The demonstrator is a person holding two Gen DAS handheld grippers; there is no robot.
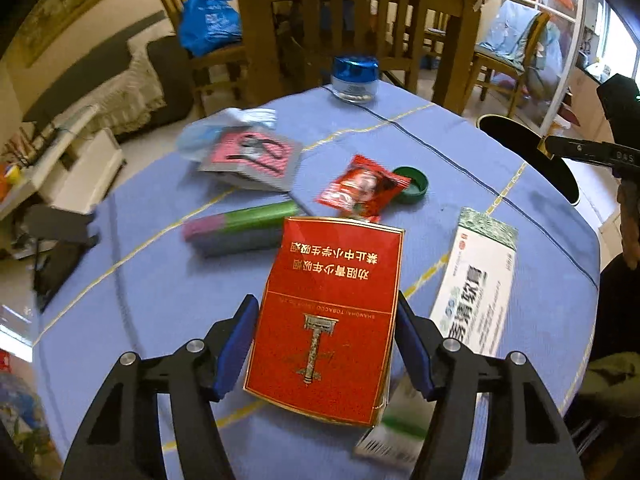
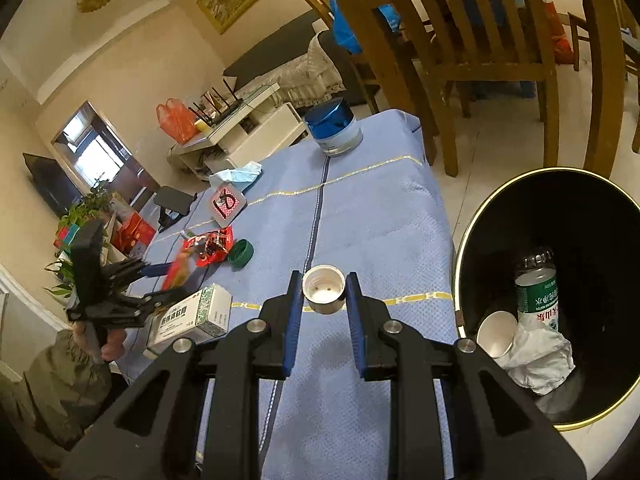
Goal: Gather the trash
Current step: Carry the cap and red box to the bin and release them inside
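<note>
My left gripper [image 1: 326,300] is shut on a red cigarette pack [image 1: 328,312], one blue pad on each long side, held just above the blue tablecloth [image 1: 160,300]. The pack partly hides a blurred green-and-white box [image 1: 392,436] under it. My right gripper [image 2: 324,280] is shut on a small white cap [image 2: 324,290], open side up, over the table's right edge. Beside it on the floor stands a black bin with a gold rim [image 2: 472,240]. Inside the bin lie a water bottle [image 2: 536,292], a paper cup [image 2: 496,332] and a crumpled tissue [image 2: 540,356].
On the cloth lie a red candy wrapper [image 1: 360,188], a green cap [image 1: 412,186], a white medicine box [image 1: 476,276], a green-and-pink tube [image 1: 244,226], a pink packet [image 1: 256,156], a face mask [image 1: 228,124] and a blue-lidded jar [image 1: 355,78]. Wooden chairs [image 2: 480,40] stand behind the table.
</note>
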